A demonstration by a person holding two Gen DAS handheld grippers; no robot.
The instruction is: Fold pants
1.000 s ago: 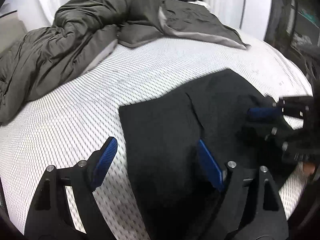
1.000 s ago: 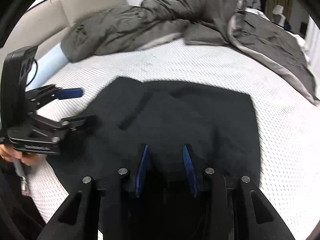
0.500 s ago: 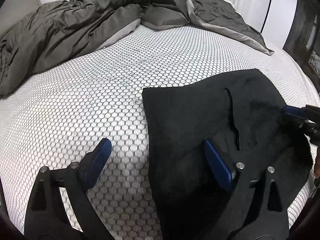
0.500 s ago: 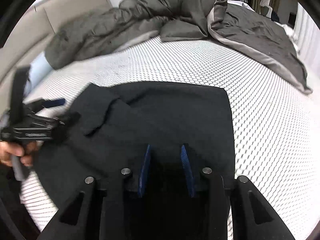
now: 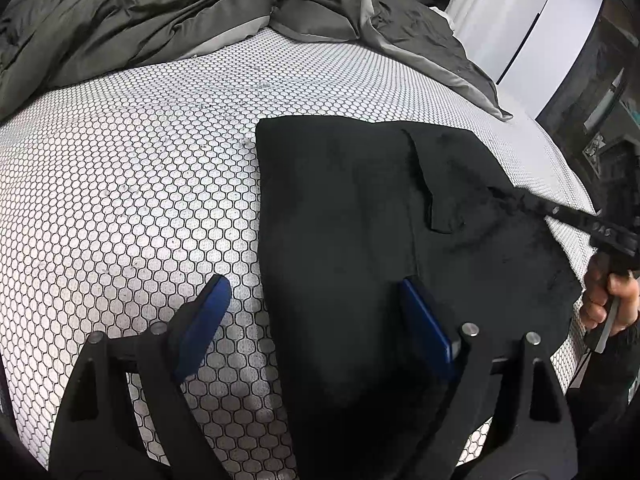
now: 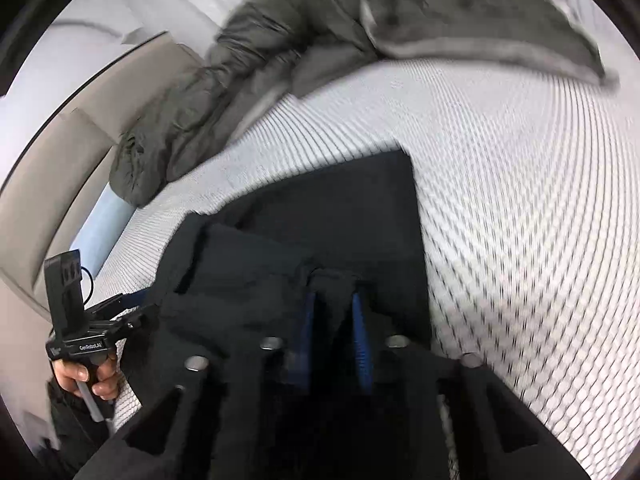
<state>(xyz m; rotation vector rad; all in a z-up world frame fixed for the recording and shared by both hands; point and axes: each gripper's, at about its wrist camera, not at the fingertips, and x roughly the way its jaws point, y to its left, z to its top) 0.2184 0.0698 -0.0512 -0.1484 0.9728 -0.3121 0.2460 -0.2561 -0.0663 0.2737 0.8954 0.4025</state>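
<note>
Black pants (image 5: 340,220) lie folded on the white honeycomb mattress (image 5: 120,180). My left gripper (image 5: 316,312) hovers over their near left edge. Its jaws stand wide and are closing a little, one blue pad over the mattress and one over the cloth, neither pressing. At the right of this view my right gripper (image 5: 520,202) pinches the pants' far right edge, with a hand (image 5: 608,300) on its handle. The blurred right wrist view shows the right gripper (image 6: 334,308) shut on a raised fold of the pants (image 6: 340,208). The left gripper (image 6: 138,308) is at their left edge.
A crumpled grey duvet (image 5: 140,20) covers the far side of the bed, also visible as the duvet (image 6: 240,80) in the right wrist view. A beige headboard (image 6: 80,120) stands at the left. White wardrobe doors (image 5: 560,20) rise beyond the bed's right edge.
The right gripper's pads have closed on a fold of the pants and the gripper has rolled. The left gripper has sunk nearer the pants' left edge, still wide.
</note>
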